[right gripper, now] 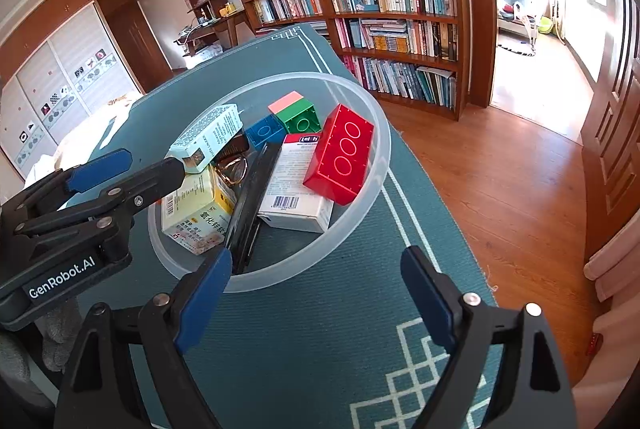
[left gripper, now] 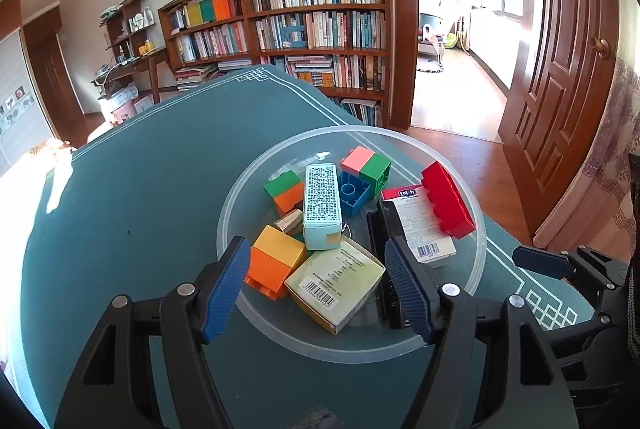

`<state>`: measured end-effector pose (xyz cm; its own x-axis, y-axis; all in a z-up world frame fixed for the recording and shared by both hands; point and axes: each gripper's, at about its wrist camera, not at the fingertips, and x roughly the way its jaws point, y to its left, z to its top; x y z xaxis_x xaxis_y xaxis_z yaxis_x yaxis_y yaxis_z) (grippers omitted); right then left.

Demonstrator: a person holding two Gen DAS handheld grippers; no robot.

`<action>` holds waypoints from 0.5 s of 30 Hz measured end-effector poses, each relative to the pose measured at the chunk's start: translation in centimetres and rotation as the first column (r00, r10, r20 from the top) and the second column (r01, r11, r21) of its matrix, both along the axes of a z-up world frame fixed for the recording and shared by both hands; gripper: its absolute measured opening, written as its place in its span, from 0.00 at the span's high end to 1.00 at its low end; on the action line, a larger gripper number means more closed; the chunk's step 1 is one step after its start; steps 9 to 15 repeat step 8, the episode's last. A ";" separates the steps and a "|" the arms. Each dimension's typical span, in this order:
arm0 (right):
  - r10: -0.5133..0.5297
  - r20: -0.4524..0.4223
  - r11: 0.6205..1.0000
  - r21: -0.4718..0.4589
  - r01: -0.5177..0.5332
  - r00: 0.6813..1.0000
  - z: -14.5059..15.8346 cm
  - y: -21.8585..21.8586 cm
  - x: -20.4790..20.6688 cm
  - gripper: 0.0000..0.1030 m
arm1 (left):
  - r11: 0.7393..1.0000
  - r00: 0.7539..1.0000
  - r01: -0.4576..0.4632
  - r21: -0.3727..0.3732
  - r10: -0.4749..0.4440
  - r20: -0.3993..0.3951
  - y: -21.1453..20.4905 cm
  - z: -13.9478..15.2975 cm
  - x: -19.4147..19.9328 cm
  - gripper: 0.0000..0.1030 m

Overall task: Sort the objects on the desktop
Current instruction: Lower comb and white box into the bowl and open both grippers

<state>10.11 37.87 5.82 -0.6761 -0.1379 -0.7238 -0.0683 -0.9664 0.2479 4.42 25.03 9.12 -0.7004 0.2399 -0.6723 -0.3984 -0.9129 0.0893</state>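
Observation:
A clear plastic bowl (left gripper: 256, 321) (right gripper: 376, 165) on the green table mat holds several toy bricks and small boxes: a red brick (left gripper: 448, 201) (right gripper: 340, 157), a yellow-orange brick (left gripper: 276, 259), a pale yellow box (left gripper: 340, 285) (right gripper: 196, 213), a light blue box (left gripper: 322, 205) (right gripper: 208, 137), a white barcode box (left gripper: 420, 225) (right gripper: 296, 185) and a black stapler-like object (left gripper: 390, 269) (right gripper: 248, 213). My left gripper (left gripper: 318, 281) is open over the bowl's near side, jaws either side of the yellow box. My right gripper (right gripper: 316, 289) is open, just outside the bowl's near rim.
The green mat (left gripper: 132, 197) (right gripper: 340, 349) covers the table, whose right edge drops to a wooden floor (right gripper: 500, 169). A tall bookshelf (left gripper: 320, 25) stands behind, and a wooden door (left gripper: 560, 69) stands at the right. The right gripper's body shows in the left wrist view (left gripper: 580, 277).

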 end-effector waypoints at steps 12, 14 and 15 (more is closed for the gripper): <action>0.002 0.004 1.000 0.017 -0.002 1.000 -0.2 -0.3 -0.1 0.13 | 1.000 1.000 0.015 -0.005 -0.015 0.008 -0.1 -0.2 -0.1 0.29; 0.002 0.004 1.000 0.017 -0.002 1.000 -0.2 -0.3 -0.1 0.13 | 1.000 1.000 0.015 -0.005 -0.015 0.008 -0.1 -0.2 -0.1 0.29; 0.002 0.004 1.000 0.017 -0.002 1.000 -0.2 -0.3 -0.1 0.13 | 1.000 1.000 0.015 -0.005 -0.015 0.008 -0.1 -0.2 -0.1 0.29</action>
